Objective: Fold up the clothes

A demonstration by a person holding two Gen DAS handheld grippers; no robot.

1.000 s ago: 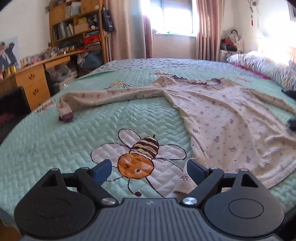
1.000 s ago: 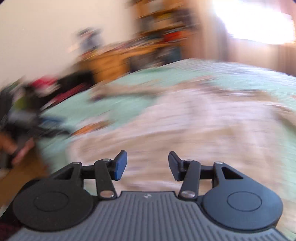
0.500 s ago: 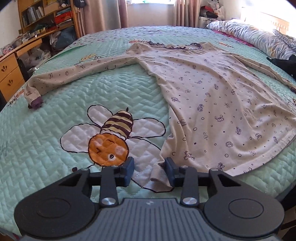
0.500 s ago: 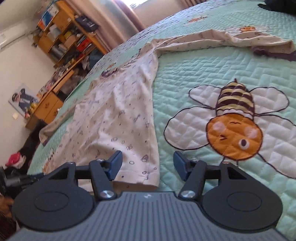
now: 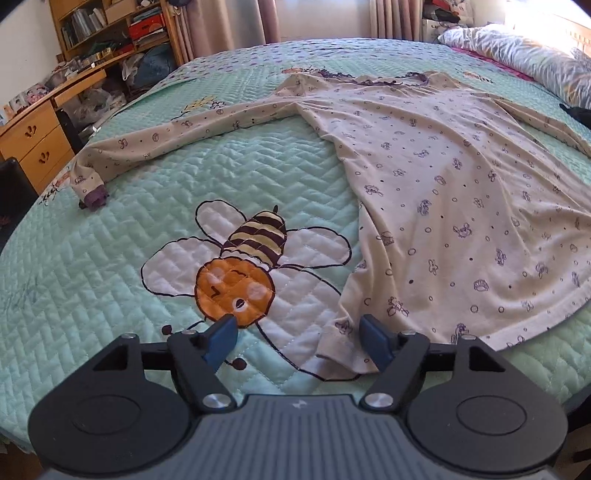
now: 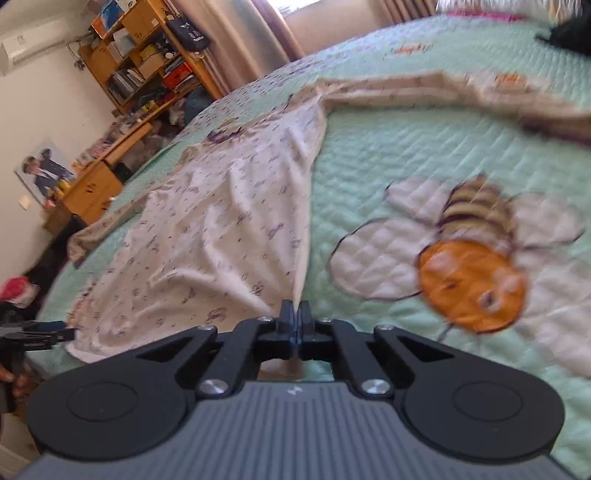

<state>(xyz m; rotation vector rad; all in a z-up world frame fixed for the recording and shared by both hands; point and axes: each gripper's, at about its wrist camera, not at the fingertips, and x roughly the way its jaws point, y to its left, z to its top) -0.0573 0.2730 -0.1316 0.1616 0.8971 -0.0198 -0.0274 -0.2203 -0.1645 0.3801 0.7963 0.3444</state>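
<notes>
A cream long-sleeved nightdress (image 5: pixel 443 192) with small purple prints lies spread flat on the bed, its sleeves stretched out to both sides. My left gripper (image 5: pixel 301 341) is open at the near left hem corner (image 5: pixel 341 354), which lies between the fingers by the right pad. In the right wrist view the nightdress (image 6: pixel 221 229) shows again. My right gripper (image 6: pixel 295 314) is shut on its right hem corner, and the cloth runs taut up from the jaws. The left gripper (image 6: pixel 40 334) shows at the left edge there.
The bed has a mint quilted cover (image 5: pixel 110 258) with an orange bee picture (image 5: pixel 243 269). A wooden desk (image 5: pixel 33 136) and bookshelves (image 5: pixel 110 29) stand left of the bed. A pillow (image 5: pixel 524 62) lies at the far right. The bed's near edge is just under both grippers.
My left gripper opened wider around the left hem corner. My right gripper closed on the right hem corner, and the cloth there has pulled taut.
</notes>
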